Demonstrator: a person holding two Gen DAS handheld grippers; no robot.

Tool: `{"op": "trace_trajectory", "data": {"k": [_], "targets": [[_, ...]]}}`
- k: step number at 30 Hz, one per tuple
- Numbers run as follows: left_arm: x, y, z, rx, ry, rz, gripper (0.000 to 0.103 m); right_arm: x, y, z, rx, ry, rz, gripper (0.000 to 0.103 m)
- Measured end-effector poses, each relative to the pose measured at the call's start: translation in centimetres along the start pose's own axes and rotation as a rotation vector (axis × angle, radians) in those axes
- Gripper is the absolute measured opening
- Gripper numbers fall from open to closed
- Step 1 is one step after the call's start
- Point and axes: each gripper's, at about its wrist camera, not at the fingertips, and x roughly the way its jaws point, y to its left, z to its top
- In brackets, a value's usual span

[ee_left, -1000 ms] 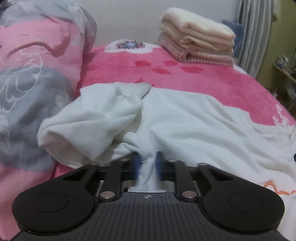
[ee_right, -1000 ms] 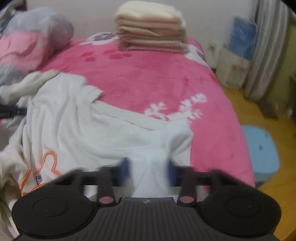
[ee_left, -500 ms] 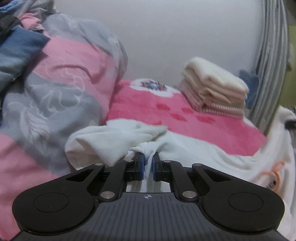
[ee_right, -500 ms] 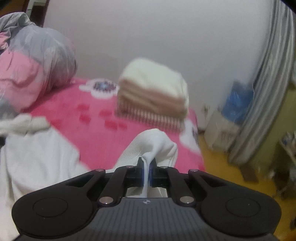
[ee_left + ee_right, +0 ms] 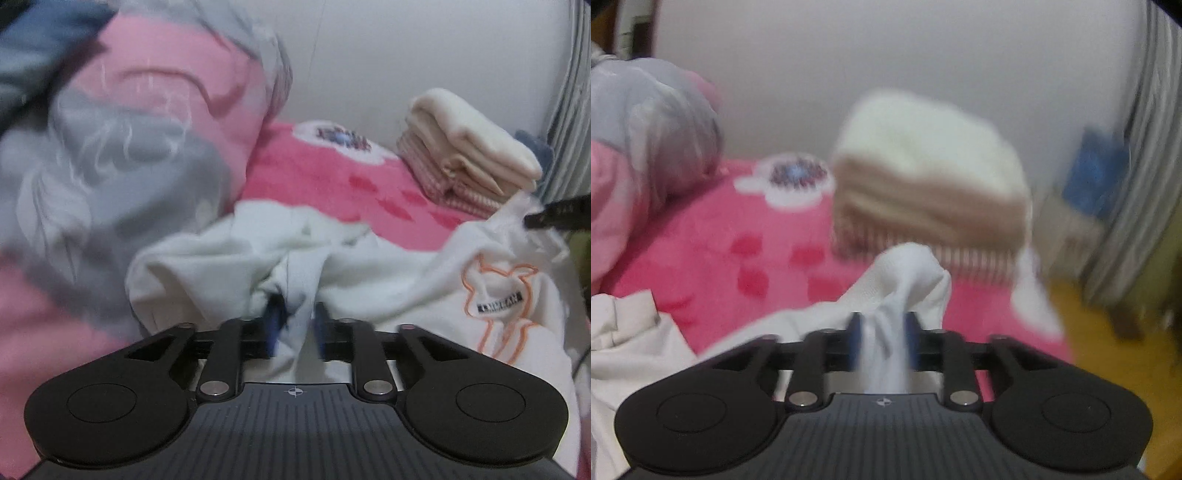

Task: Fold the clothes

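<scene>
Jaws of both the left gripper [image 5: 295, 328] and right gripper [image 5: 882, 338] are opening around the white garment [image 5: 369, 273] (cloth between them); folds could be lost if it slips unevenly.

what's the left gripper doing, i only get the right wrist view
Observer: the left gripper is opening, with a bunch of the white garment between its fingers.
Operator: any print on that garment
Observer: yes, an orange outlined figure with a small dark label, on the part lying to the right.
Operator: can you see my gripper from there
Observer: a dark tip pokes in at the right edge, against the cloth.
</scene>
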Motion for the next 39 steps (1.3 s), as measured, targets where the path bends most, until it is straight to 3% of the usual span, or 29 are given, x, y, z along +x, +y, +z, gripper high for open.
{"op": "trace_trajectory", "data": {"k": [5,7,11,15,18,22,25,29,32,36,37,38,39], "targets": [[-1.3,0.0,0.1,0.002,0.044,-0.061,0.063,-4.0,-3.6,-2.2,0.218,-0.034,0.11,0.045],[-2.1,-0.2,0.0,-0.002,0.07,-0.083,0.069,-6.7,-5.5,-3.0,0.317,-0.057,0.161,0.045],[-4.2,-0.3,0.1,-0.008,0.115,-0.141,0.071,-12.3,-9.4,-5.6,0.541,-0.078,0.326,0.046],[-7.1,-0.1,-0.3,-0.014,0.167,-0.193,0.071,-17.6,-11.2,-9.2,0.681,-0.061,0.477,0.046],[-9.0,0.0,-1.0,0.008,0.236,-0.201,0.071,-20.7,-10.9,-12.2,0.787,-0.036,0.618,0.047],[-11.4,0.7,-3.0,0.002,0.323,-0.22,0.071,-21.6,-8.9,-16.1,0.915,0.061,0.775,0.052],[-13.0,1.3,-5.2,0.019,0.369,-0.258,0.071,-21.7,-6.9,-18.0,0.882,0.135,0.711,0.064],[-13.9,1.9,-8.5,0.037,0.454,-0.276,0.071,-20.2,-4.2,-20.8,0.852,0.272,0.581,0.065],[-14.2,2.1,-10.4,0.047,0.49,-0.292,0.071,-18.6,-2.2,-22.6,0.854,0.37,0.559,0.065],[-14.7,1.9,-11.7,0.069,0.473,-0.303,0.069,-16.9,-0.1,-24.7,0.904,0.451,0.58,0.065],[-14.8,1.7,-11.9,0.079,0.464,-0.309,0.06,-16.9,0.2,-24.9,0.905,0.443,0.589,0.065],[-14.9,1.5,-12.0,0.083,0.46,-0.321,0.043,-16.9,0.6,-25.1,0.903,0.437,0.597,0.058],[-14.9,1.4,-12.2,0.076,0.464,-0.342,0.038,-17.1,0.8,-25.1,0.897,0.433,0.605,0.051]]}}
